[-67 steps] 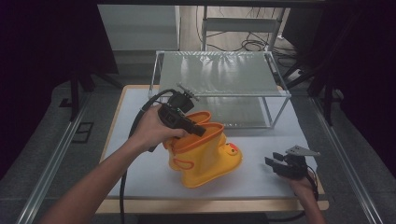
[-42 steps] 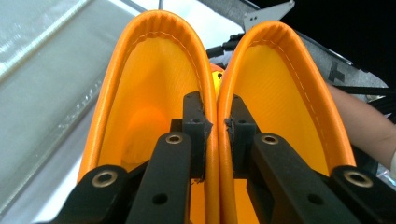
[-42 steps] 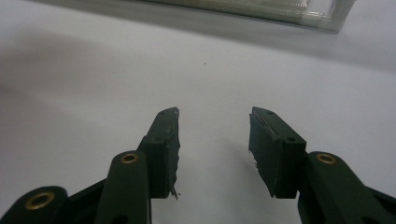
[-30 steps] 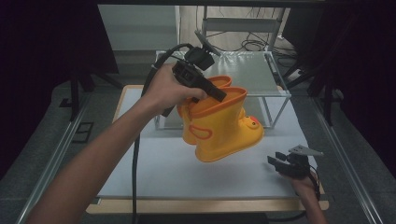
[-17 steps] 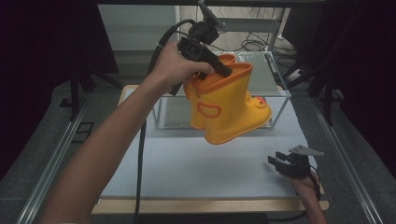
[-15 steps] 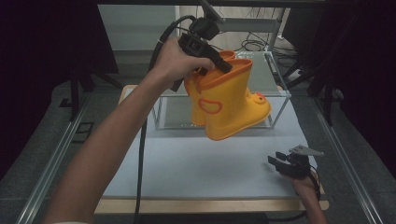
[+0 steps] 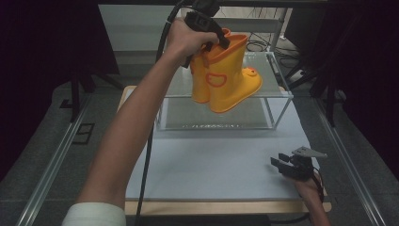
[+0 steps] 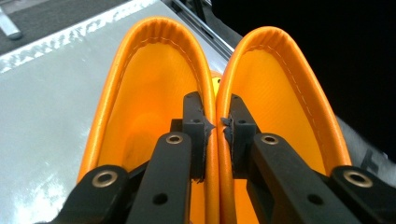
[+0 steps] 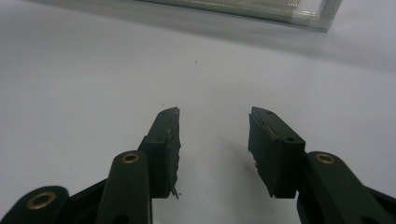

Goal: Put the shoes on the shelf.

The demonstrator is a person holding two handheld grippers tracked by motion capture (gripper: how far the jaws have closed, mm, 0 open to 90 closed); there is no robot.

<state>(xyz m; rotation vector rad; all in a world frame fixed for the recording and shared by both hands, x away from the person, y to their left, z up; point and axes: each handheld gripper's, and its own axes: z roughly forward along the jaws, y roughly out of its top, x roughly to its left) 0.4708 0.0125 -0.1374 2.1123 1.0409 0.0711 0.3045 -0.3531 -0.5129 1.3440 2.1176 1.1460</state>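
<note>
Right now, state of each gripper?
Left gripper: shut on boots, pinching both cuffs together.
Right gripper: open, empty, low over the mat.

No text, label, brand, number or sign is legible anywhere in these views

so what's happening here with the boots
A person's left hand-held gripper is shut on the adjoining inner rims of a pair of yellow rubber boots with orange trim, holding them in the air above the clear glass shelf stand. The right hand-held gripper rests open, holding nothing, low over the pale blue table mat.
</note>
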